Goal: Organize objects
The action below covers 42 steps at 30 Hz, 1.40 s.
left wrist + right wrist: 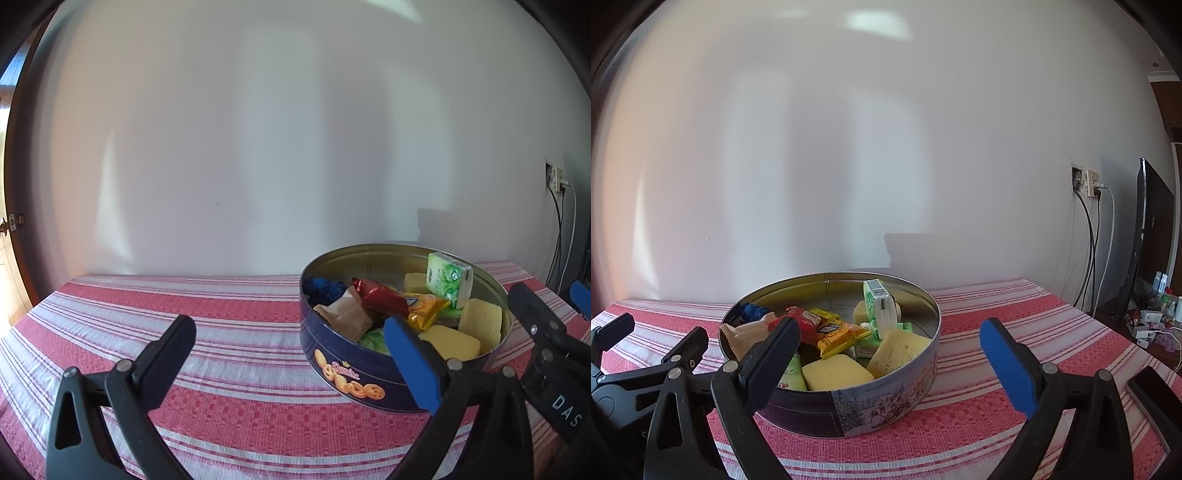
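Note:
A round blue cookie tin (343,373) stands open on the red-and-white striped tablecloth (229,332); it also shows in the right wrist view (886,398). It holds yellow sponges (452,341), a green tissue pack (448,278), a red wrapper (378,295), an orange snack packet (836,334) and a blue item (325,288). My left gripper (291,350) is open and empty, left of the tin. My right gripper (890,350) is open and empty, in front of the tin's right half.
A white wall rises behind the table. A wall socket (1089,182) with hanging cables is at the right. A dark screen (1152,229) stands at the far right. A dark phone (1156,398) lies near the table's right edge.

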Each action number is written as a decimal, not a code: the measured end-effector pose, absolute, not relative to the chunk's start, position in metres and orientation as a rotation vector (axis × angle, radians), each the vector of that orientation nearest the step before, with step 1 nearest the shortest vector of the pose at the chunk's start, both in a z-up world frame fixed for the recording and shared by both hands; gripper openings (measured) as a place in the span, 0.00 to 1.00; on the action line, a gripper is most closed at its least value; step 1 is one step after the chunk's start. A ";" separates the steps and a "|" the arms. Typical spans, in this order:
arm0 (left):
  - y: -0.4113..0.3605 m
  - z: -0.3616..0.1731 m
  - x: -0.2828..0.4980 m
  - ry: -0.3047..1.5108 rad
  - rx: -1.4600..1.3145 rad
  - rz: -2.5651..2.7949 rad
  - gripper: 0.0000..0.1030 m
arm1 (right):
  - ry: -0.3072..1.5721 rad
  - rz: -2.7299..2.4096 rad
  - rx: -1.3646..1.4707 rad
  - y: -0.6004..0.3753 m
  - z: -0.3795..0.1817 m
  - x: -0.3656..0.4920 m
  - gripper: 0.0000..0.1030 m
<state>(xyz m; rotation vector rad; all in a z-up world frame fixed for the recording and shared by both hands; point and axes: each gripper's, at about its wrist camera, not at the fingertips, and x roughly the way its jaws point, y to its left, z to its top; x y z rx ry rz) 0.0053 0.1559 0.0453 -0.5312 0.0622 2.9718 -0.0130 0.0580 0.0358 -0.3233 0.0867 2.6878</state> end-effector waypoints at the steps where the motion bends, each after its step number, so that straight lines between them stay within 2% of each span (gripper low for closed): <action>1: 0.155 0.045 0.006 0.059 -0.533 2.971 1.00 | 0.086 2.690 -0.324 0.058 0.036 -0.012 0.97; 42: 0.147 0.045 0.009 0.056 -0.540 2.966 1.00 | 0.063 2.721 -0.294 0.058 0.037 -0.009 0.97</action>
